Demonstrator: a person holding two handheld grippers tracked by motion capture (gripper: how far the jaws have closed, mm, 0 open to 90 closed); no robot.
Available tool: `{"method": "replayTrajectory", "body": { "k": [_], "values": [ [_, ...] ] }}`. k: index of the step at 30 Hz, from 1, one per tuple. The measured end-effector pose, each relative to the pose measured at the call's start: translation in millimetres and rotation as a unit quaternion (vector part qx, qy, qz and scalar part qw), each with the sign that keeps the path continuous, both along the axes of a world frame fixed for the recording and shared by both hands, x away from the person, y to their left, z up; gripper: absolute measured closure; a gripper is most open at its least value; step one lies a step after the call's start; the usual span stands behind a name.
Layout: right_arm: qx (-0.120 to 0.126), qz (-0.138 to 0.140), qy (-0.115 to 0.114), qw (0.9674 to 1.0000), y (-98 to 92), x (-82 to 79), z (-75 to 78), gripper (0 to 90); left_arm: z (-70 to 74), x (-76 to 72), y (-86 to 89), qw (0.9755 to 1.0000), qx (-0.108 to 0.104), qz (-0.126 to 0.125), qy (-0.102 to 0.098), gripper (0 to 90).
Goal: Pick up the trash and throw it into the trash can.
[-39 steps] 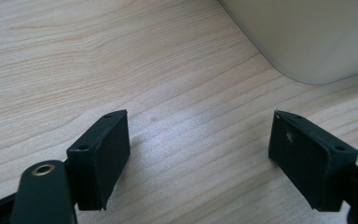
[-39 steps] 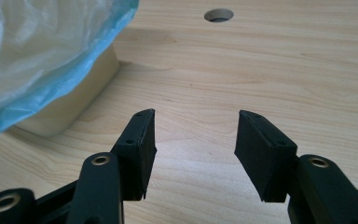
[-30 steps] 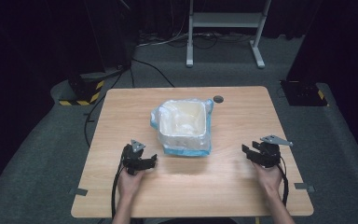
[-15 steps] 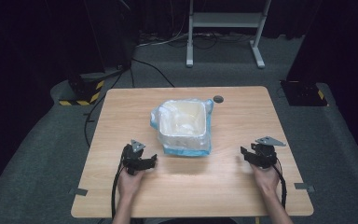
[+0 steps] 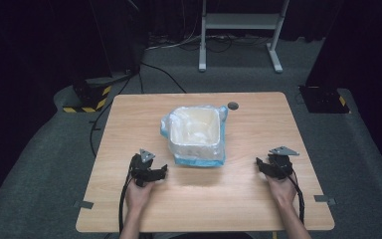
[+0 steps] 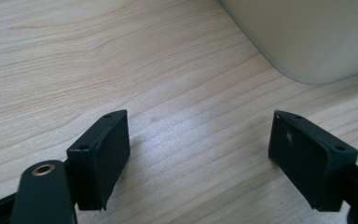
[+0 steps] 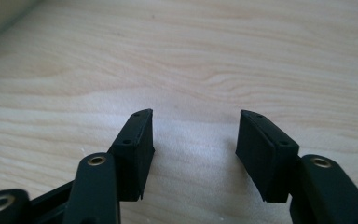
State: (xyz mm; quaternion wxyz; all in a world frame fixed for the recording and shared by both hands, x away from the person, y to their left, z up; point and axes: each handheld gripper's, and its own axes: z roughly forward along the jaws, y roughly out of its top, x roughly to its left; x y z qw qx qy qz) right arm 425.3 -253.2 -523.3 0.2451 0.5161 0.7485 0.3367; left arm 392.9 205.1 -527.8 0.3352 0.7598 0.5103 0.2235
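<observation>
Because you hold your left gripper [image 5: 149, 172] and right gripper [image 5: 274, 166] low on either side of the bag-lined bin [image 5: 197, 135] at the middle of the table [image 5: 258, 124], fingers [image 6: 103, 156] spread and empty, both seem ready to approach it.

The bin [image 6: 317, 37] is cut off by the top and right edges in the left gripper view, only a blurred pale sliver of it [image 7: 0, 16] is seen in the right gripper view, and the small dark disc [image 5: 233, 105] cannot be identified in the high view.
</observation>
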Motion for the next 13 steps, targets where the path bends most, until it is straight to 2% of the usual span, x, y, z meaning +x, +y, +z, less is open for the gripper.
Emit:
{"method": "replayTrajectory", "body": {
  "k": [10, 13],
  "values": [
    [0.001, -0.012, 0.003, 0.9999, -0.8, 1.1, -0.4, 36.8, 0.0, -0.1, 0.0, 1.0, 0.0, 0.0, 0.0, 20.3],
    [0.001, -0.025, 0.005, 0.9997, -1.4, 1.9, -0.7, 28.1, 0.0, -0.1, 0.0, 1.0, 0.0, 0.0, 0.0, 20.3]
  ]
}}
